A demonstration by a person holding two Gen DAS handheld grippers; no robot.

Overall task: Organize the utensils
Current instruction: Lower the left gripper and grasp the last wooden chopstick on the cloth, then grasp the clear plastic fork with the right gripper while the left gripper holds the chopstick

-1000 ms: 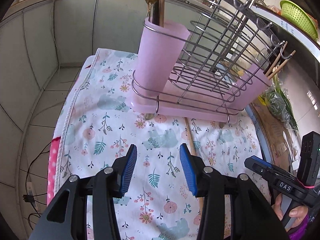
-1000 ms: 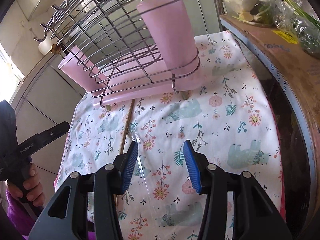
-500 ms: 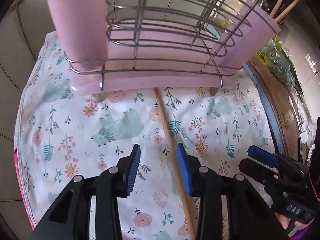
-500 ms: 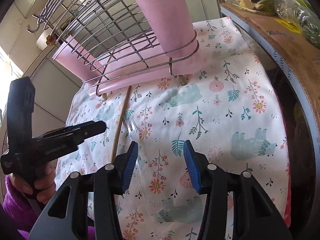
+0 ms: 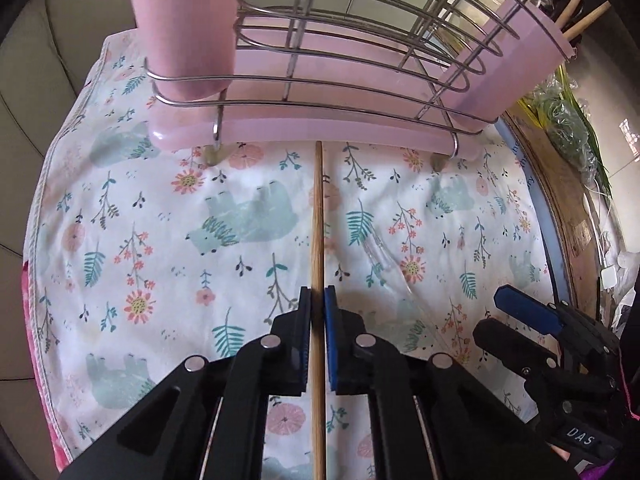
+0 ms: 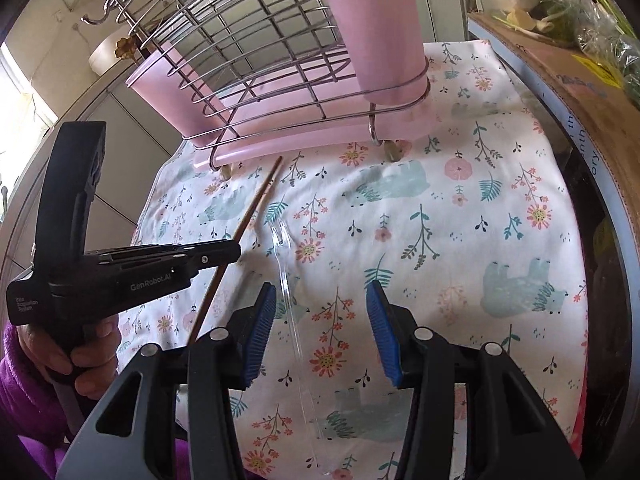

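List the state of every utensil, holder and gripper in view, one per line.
left gripper: jaws closing on the wooden chopstick, which lies between them.
right gripper: open, nothing between the pads.
wooden chopstick: flat on the floral cloth, tip near the rack.
clear plastic fork: flat on the cloth, loose, beside the right gripper's left pad.
wire rack: upright on its pink tray.
pink cup: upright in the rack.

place: home kitchen | signs: wire dish rack [image 5: 360,52], tiled walls [image 5: 48,64], bagged greens [image 6: 600,12], floral cloth [image 6: 460,220]
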